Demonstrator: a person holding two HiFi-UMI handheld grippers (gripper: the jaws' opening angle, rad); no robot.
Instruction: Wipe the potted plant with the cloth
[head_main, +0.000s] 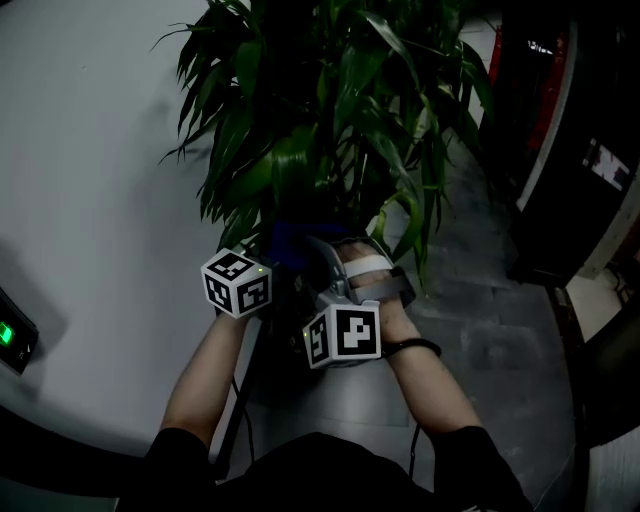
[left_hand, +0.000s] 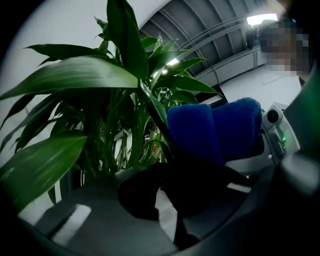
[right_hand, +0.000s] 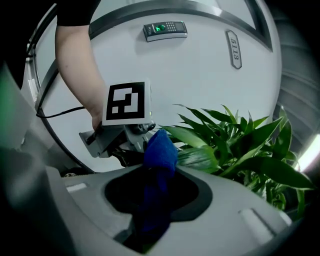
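Note:
The potted plant with long green leaves fills the top of the head view. Both grippers are pushed in at its lower leaves. My right gripper is shut on a blue cloth, whose bunched end sticks up past the jaws against a broad leaf. In the left gripper view the cloth sits just right of a narrow leaf that runs down into my left gripper, which looks shut on it. The pot is hidden.
A white curved wall stands left of the plant, with a keypad panel lit green. A dark cabinet stands at the right over grey floor. A thin cable hangs by the person's left arm.

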